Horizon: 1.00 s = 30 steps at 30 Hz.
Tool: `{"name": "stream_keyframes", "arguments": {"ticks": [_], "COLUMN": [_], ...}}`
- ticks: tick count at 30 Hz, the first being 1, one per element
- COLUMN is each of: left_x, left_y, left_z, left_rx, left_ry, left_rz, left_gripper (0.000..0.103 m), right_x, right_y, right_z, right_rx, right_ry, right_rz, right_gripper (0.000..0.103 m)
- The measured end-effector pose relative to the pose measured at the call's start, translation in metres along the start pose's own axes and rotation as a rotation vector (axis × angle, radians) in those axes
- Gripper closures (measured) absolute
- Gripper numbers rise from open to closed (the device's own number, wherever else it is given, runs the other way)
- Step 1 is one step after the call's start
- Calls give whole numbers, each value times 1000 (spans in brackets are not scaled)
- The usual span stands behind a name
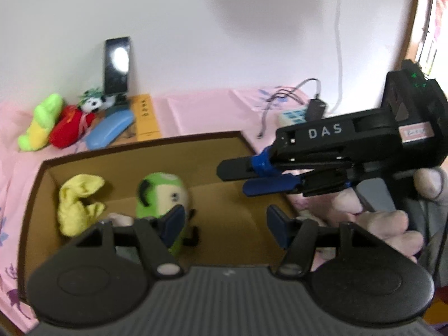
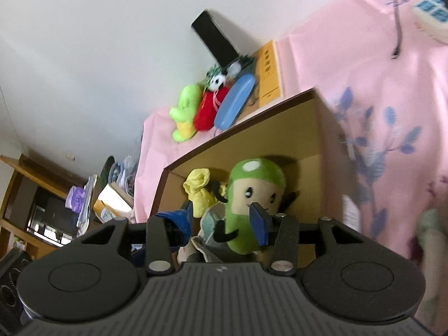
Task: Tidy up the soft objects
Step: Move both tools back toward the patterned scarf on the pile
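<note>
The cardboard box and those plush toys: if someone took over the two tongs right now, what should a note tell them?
Left tongs: open, empty, above the cardboard box.
Right tongs: open, empty, also over the box.
Done: green mushroom plush and yellow cloth lie inside the box.
Left: green-yellow plush, red plush and panda plush wait on the pink tablecloth by the wall, beside a blue case.

A dark phone (image 1: 117, 65) leans upright against the white wall. A blue case (image 1: 109, 129) lies just beside a yellow booklet (image 1: 146, 116) on the pink cloth (image 1: 201, 112). A power strip (image 1: 294, 116) sits well apart.
</note>
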State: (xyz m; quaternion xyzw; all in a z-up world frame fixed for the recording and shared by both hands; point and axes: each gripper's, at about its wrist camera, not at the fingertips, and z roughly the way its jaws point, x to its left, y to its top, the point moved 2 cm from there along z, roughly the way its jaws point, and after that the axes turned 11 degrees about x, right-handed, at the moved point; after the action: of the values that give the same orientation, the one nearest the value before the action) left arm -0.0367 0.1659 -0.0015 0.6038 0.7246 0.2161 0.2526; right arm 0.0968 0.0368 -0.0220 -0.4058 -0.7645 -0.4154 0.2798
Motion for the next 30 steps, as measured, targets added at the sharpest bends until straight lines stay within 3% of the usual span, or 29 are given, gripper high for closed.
{"name": "stream_keyframes", "arguments": {"ticks": [19, 30], "left_x": [-153, -227], "left_y": [3, 3], "left_z": [33, 77], "left_rx": [50, 91], "left_ry": [-159, -176], "left_rz": [186, 253], "left_gripper": [40, 40], "right_x": [-107, -174], "right_y": [-43, -61], "right_z": [-144, -200], "right_rx": [-197, -216], "right_ry": [-70, -126], "right_rz": [164, 249], "right_gripper": [74, 74]}}
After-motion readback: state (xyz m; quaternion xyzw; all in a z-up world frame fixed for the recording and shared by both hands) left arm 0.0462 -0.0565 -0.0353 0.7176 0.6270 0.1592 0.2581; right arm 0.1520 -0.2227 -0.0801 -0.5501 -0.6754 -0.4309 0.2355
